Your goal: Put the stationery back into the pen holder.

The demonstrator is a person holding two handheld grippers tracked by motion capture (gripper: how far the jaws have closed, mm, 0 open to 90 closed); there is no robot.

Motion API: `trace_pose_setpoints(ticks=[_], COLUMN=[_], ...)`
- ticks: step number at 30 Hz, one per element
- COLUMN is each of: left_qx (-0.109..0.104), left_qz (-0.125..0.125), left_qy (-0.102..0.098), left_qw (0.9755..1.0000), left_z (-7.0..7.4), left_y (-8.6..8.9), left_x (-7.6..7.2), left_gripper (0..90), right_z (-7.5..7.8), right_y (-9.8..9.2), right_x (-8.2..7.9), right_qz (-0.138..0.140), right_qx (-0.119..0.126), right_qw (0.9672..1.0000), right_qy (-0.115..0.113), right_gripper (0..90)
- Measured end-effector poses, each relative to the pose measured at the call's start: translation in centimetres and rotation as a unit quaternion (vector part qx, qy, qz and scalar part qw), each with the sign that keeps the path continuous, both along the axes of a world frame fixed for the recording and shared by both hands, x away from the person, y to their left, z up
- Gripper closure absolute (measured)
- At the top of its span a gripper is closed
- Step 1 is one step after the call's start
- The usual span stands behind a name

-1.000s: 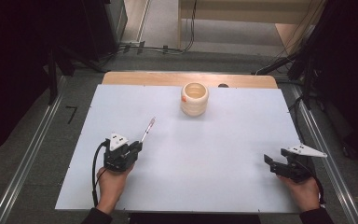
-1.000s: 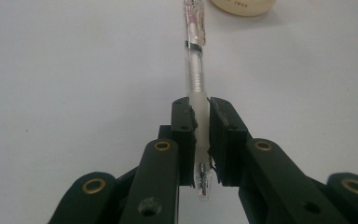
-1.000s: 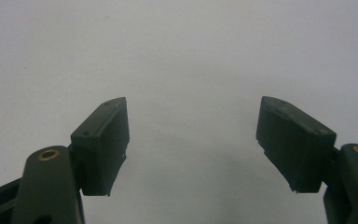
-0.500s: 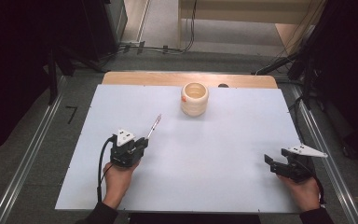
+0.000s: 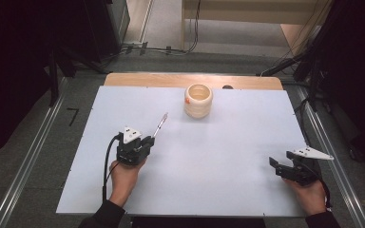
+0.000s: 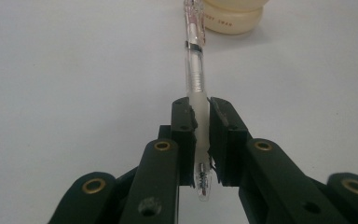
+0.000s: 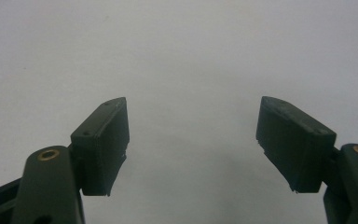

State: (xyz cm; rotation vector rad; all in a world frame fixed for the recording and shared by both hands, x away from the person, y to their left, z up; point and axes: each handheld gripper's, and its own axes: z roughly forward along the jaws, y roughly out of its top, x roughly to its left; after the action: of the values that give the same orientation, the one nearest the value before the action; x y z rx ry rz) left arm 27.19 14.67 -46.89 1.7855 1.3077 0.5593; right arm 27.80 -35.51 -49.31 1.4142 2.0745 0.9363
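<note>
My left gripper [image 5: 148, 140] [image 6: 200, 112] is shut on a clear plastic pen [image 5: 160, 125] [image 6: 194, 70], clamped near its tip end. The pen's barrel sticks out past the jaws toward a cream ribbed cup [image 5: 198, 100] [image 6: 234, 16] that stands upright at the back middle of the white table [image 5: 218, 156]. The pen is held just above the surface, short of the cup. My right gripper [image 5: 276, 167] [image 7: 193, 140] rests at the front right of the table, open, with nothing between its jaws.
A wooden strip [image 5: 147, 80] runs along the table's far edge. Metal rails [image 5: 33, 156] flank the table on both sides. Cables [image 5: 157, 48] lie on the floor beyond.
My left gripper has carried the pen to the right and slightly forward, toward the cup. The right gripper has stayed put.
</note>
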Motion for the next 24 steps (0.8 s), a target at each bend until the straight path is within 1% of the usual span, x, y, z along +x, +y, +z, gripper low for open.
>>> trace_pose_setpoints(ticks=[4,7,15,16,24], left_qx=[-0.004,-0.003,-0.006,-0.003,-0.002], left_qz=[-0.001,-0.004,-0.006,-0.008,-0.009], left_qy=[-0.003,-0.003,-0.01,-0.01,-0.011], left_qw=[1.0,1.0,0.9999,0.9999,0.9999], left_z=[0.2,0.4,1.1,1.2,1.2], left_y=[-0.4,-0.7,-1.6,-1.7,-2.2], left_x=[0.4,0.8,1.6,1.8,2.6], left_gripper=[81.5,81.5,81.4,81.5,81.4], right_z=[0.0,0.0,0.0,0.0,0.0], right_y=[0.0,0.0,0.0,0.0,0.0], right_x=[0.0,0.0,0.0,0.0,0.0], right_qz=[0.0,0.001,0.003,0.003,0.004], right_qx=[0.0,0.001,0.002,0.002,0.003], right_qw=[1.0,1.0,1.0,1.0,1.0], right_qy=[-0.001,-0.001,-0.001,-0.001,0.001], right_gripper=[24.4,24.4,24.4,24.4,24.4])
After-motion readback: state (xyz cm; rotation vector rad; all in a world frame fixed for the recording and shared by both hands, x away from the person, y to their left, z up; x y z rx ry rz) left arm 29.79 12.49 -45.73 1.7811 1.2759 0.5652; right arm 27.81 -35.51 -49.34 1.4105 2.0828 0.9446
